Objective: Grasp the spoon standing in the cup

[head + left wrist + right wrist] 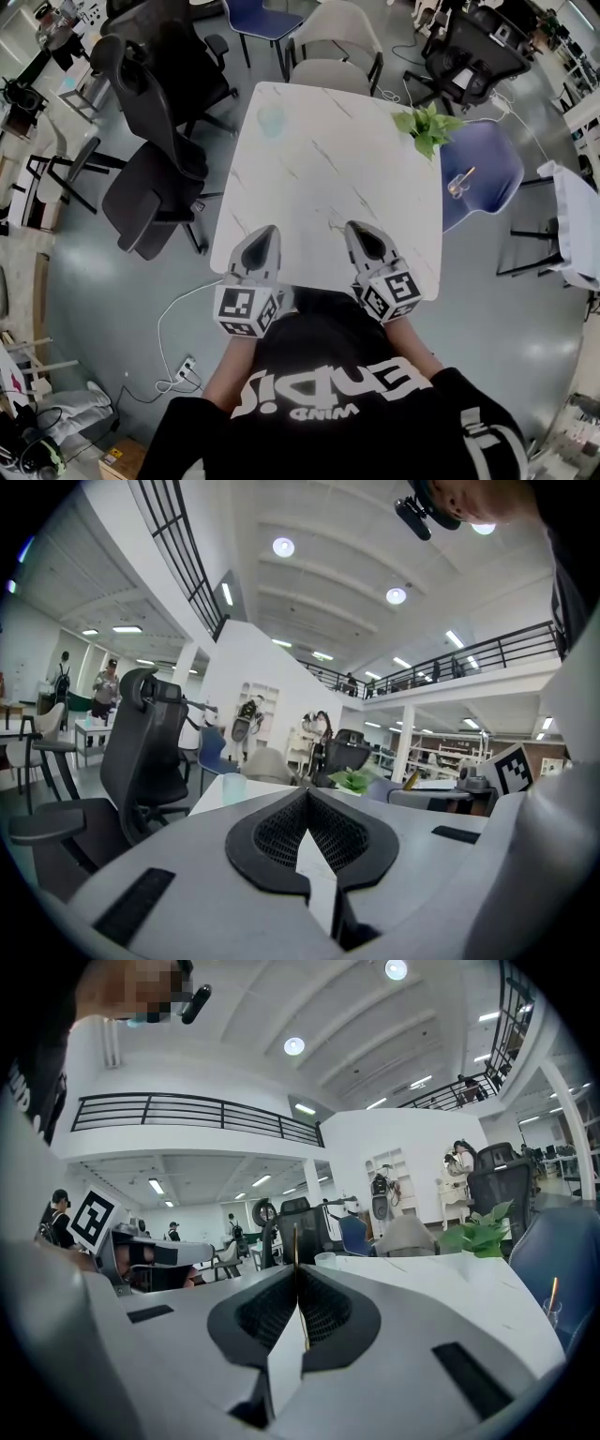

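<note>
Hovering, L tongs [268,232], R tongs [355,228] shut, empty; head view: spoon [465,175] in cup [456,188] on chair [492,150]

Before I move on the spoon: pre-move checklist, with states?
1. Target found: ok. The spoon stands in the glass cup on the blue chair, right of the table.
2. Right gripper open for the grasp: not ok. Jaws shut, empty.
3. Left gripper out of the way: ok. Shut, empty, at the table's near edge.
4. Path clear: cannot tell. The plant sits at the table corner beside the chair.
5. Decoy: ok. The pale cup on the table shows no spoon.
</note>
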